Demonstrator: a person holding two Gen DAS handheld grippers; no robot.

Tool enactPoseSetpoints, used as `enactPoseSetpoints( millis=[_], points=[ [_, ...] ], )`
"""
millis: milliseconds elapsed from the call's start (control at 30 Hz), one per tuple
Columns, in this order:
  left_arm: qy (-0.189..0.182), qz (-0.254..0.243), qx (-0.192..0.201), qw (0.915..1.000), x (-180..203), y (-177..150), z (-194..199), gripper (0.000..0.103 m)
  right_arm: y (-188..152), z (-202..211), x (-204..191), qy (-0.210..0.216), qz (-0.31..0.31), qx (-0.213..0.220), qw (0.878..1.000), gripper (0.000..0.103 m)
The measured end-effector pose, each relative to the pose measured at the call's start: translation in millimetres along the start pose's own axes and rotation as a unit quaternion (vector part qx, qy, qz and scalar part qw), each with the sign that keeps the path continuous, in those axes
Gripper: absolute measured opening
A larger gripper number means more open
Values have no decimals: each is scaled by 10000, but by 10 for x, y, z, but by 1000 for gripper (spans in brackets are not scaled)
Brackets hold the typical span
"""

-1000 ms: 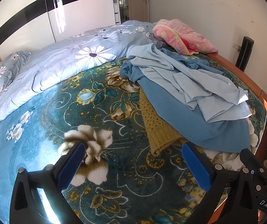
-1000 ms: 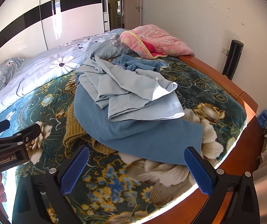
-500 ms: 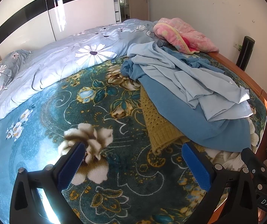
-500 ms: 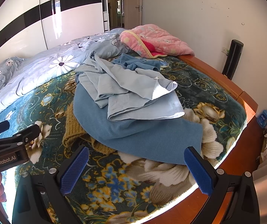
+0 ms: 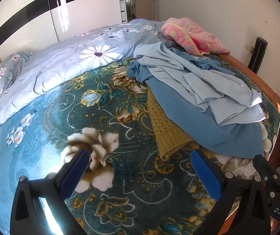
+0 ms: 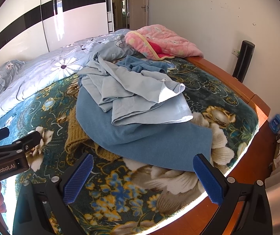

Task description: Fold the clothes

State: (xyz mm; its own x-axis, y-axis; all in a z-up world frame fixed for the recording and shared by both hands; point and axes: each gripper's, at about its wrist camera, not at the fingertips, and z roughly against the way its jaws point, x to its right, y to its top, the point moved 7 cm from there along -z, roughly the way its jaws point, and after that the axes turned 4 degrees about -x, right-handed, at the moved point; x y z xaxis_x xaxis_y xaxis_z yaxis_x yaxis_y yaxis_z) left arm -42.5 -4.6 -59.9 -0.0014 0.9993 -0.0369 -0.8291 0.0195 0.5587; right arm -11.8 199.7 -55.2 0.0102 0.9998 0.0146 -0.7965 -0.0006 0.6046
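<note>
Just ahead of fingers point(image 6: 140, 178): clothes point(image 6: 140, 105).

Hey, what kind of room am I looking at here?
Most likely a home bedroom: a bed with a floral blanket and daisy-print duvet, a sliding-door wardrobe behind it, and a pile of clothes lying on the bed.

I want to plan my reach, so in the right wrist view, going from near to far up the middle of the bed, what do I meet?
Right gripper, open → floral blanket → medium-blue garment → light-blue garment → pink quilt at the far end.
</note>
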Motion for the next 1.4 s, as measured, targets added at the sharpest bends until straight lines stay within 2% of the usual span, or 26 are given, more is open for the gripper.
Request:
enactPoseSetpoints(
  millis=[667,900,1133,1267,1400],
  points=[
    [57,26,-20,10000,-18,-26,-18,103,-28,-42,49,-24,-31,-29,10000,103],
    [7,29,-7,10000,-54,7,-51,103,35,-43,71,41,-55,97,9999,103],
    [-132,-89,232,9996,-107,127,-77,103,363,-4,109,257,-102,452,9986,103],
    [-356,-224,206,9989,-105,197,-127,103,659,8,41,405,-50,722,9966,103],
    [-350,-271,207,9988,-157,261,-164,103,973,-140,-119,538,168,854,9948,103]
  ],
)
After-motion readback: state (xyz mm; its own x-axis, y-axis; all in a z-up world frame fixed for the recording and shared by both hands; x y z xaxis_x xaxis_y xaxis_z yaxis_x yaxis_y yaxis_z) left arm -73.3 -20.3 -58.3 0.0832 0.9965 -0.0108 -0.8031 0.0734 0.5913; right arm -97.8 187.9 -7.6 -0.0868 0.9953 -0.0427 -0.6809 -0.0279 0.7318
